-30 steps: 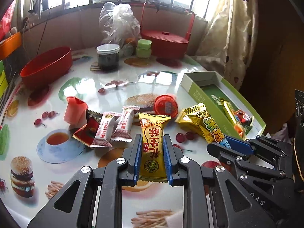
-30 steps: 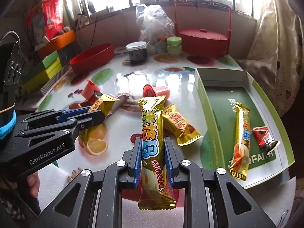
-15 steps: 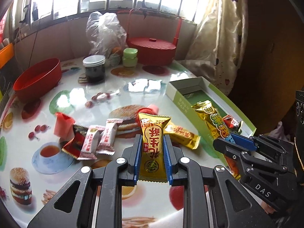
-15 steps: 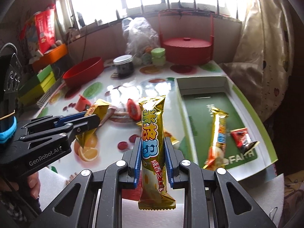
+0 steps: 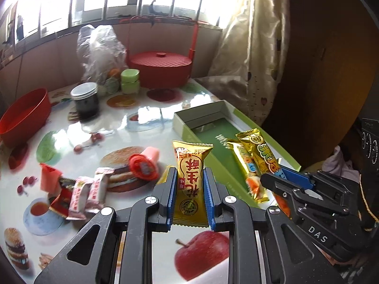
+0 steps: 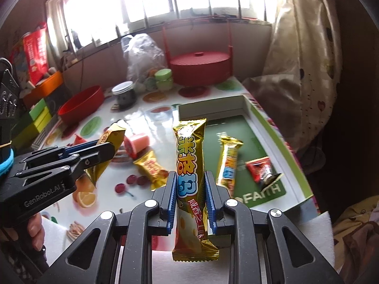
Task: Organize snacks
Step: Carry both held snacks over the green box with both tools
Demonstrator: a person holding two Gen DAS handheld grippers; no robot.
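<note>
Left gripper (image 5: 189, 196): matte black linkage frame with triangular cut-outs, silver round screws at the pivots, ribbed blue pads (image 5: 171, 201) lining the fingers; side plate lettered "GenRobot.AI" in grey. Right gripper (image 6: 190, 198): same black frame, silver screws and blue pads (image 6: 209, 201); side plate lettered "DAS". Below the "GenRobot.AI" lettering, bare skin of a hand (image 6: 35, 228); above that lettering, a blue band (image 6: 6, 163) beside a perforated black housing.
</note>
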